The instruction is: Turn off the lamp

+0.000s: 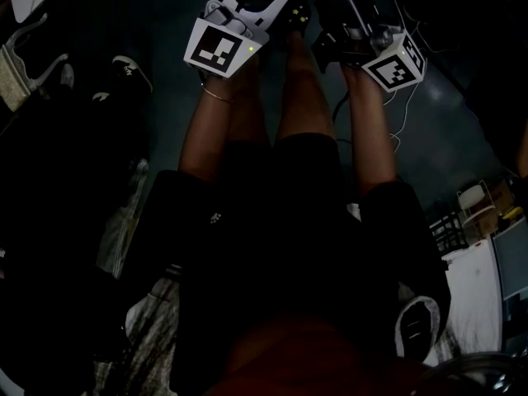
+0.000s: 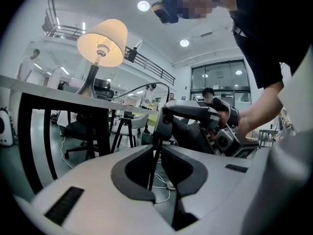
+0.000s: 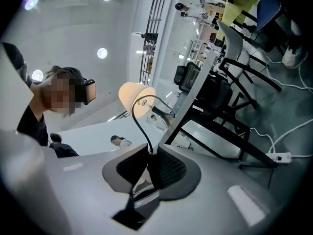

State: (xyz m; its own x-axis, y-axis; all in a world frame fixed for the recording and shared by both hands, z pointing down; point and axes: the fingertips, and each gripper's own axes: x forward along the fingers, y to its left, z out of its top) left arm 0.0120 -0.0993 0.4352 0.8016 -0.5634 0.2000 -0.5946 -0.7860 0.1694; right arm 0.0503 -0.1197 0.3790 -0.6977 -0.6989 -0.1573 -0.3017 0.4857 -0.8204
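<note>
The lamp stands lit on a white table, its cream shade glowing; it shows as the lamp in the right gripper view too. Its black cord arcs down into my right gripper, which is shut on a dark inline switch. In the left gripper view the right gripper sits just beyond my left gripper, whose fingertips are shut on the thin cord under that switch. The dark head view shows both marker cubes, left and right, held close together above the person's knees.
Black table legs and office chairs stand under and behind the table. A white power strip and loose cables lie on the grey floor. Shoes sit on the floor at left. People stand in the background.
</note>
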